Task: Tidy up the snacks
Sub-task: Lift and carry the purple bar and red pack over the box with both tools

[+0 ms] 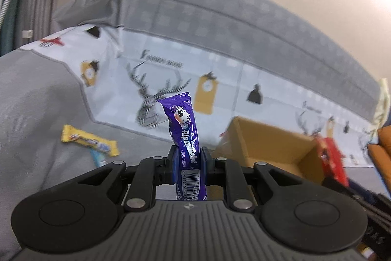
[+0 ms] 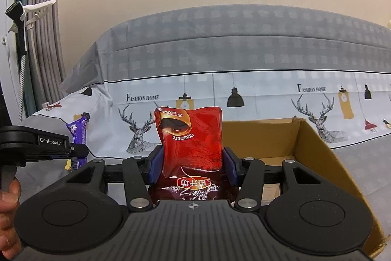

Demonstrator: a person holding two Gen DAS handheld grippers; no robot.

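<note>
Left gripper [image 1: 187, 158], jaws clamped on an upright purple candy stick [image 1: 184, 133]; right gripper [image 2: 193, 166], jaws clamped on a red snack pouch [image 2: 193, 138] before an open cardboard box [image 2: 317, 151]

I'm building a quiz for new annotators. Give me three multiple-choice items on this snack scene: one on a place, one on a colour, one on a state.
1. Where does the yellow snack bar lie?
A. on the grey cloth
B. in the cardboard box
C. in a gripper

2. What colour is the pouch in the right gripper?
A. green
B. red
C. white

3. How is the left gripper?
A. open and empty
B. out of view
C. shut on the purple candy pack

Answers:
1 A, it lies flat on the cloth, left of the cardboard box.
2 B, glossy red foil stands between the fingers.
3 C, both fingers press the pack's sides.
</note>
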